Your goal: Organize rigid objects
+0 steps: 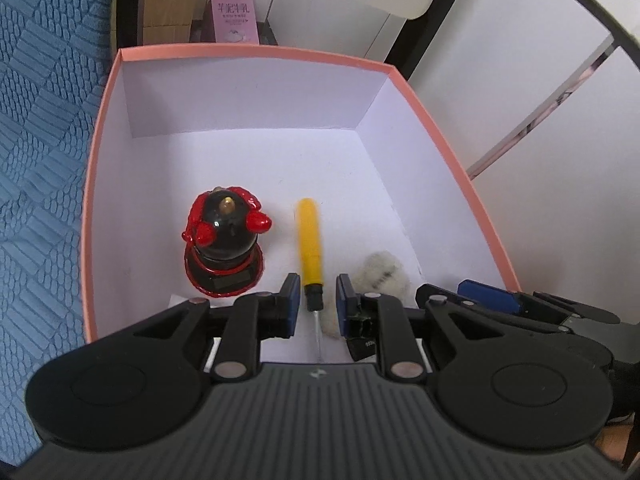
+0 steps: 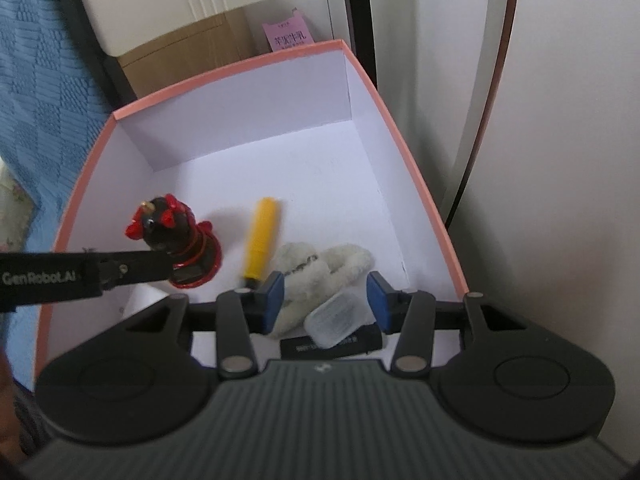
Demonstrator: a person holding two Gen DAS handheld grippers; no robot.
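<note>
Both units are hovering over the open pink-rimmed box [image 1: 416, 96], its white floor carrying all the items. The left hand-held gripper [image 1: 318, 300] is holding its blue pads [image 1: 294, 292] apart with a narrow gap, clamped on nothing; the yellow-handled screwdriver [image 1: 309, 236] is lying on the box floor directly ahead of that gap, handle pointing away, black collar and thin metal shaft running back between the pads. Whether the pads are brushing the collar cannot be told from the left wrist view. Just left of the left pad, the red-and-black figurine [image 1: 224, 244] is standing upright on its round base, apart from the pad. Just right of the right pad, the white fluffy toy [image 1: 384, 272] is lying on the floor, partly hidden behind that finger. The right hand-held gripper [image 2: 326, 300] is showing its jaws wide apart, gripping nothing. Lying between and just below its pads [image 2: 274, 300] are the fluffy toy [image 2: 320, 264], a small translucent plastic case [image 2: 338, 318] and a black rectangular item [image 2: 360, 342] under the case; contact with the pads cannot be confirmed. Ahead and left of the right unit, the screwdriver [image 2: 262, 236] is appearing motion-blurred, and the figurine [image 2: 180, 240] is standing farther left, partly behind the left unit's black finger crossing in from the left edge.
</note>
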